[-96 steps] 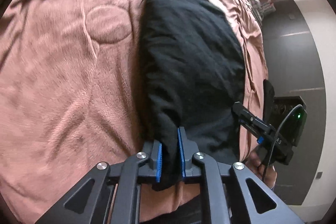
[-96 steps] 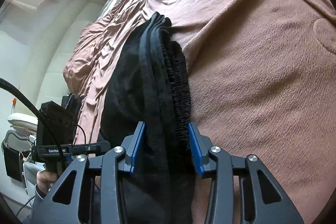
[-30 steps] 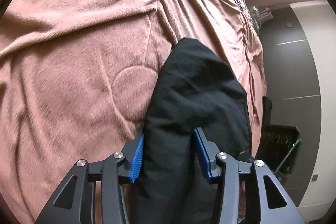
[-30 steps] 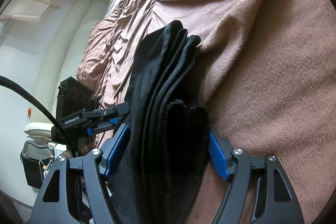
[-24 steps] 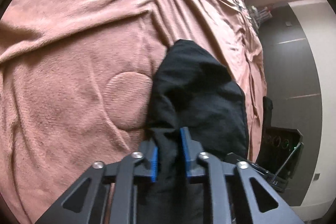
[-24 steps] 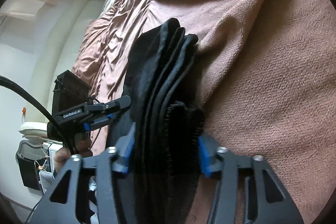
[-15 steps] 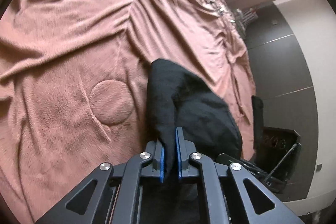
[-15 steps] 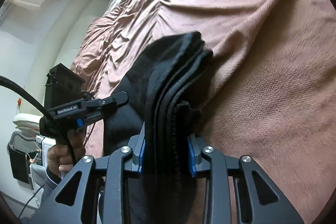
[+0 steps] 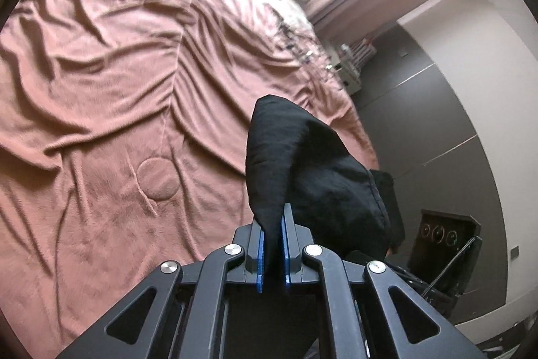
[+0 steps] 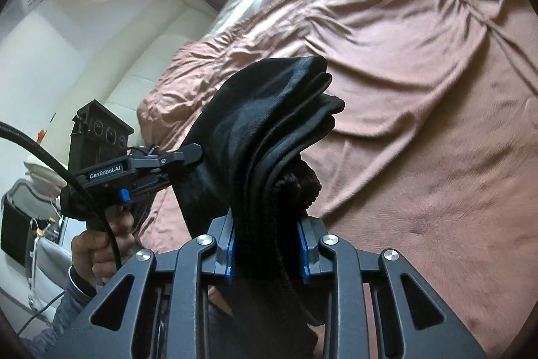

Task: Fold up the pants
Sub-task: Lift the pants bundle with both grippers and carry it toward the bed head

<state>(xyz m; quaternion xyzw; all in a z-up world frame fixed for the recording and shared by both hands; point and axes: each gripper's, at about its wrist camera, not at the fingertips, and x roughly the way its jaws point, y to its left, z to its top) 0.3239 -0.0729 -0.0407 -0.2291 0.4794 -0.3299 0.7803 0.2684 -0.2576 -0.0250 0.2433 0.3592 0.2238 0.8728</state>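
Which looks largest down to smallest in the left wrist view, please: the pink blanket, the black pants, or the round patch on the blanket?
1. Pink blanket, filling most of the view.
2. Black pants; they are nearer the camera, so they look bigger than they are.
3. Round patch, clearly smallest.

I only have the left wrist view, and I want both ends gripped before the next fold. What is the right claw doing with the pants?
Observer: The right claw is closing on the pants, with a thick stack of folded layers between its pads.
Operator: Which edge is that?
Observer: The gathered elastic waistband is bunched just above the pads, on the blanket side.
Operator: How does my left claw look from there?
Observer: The left claw shows side-on, its tip against the other edge of the pants, and a hand grips its handle.
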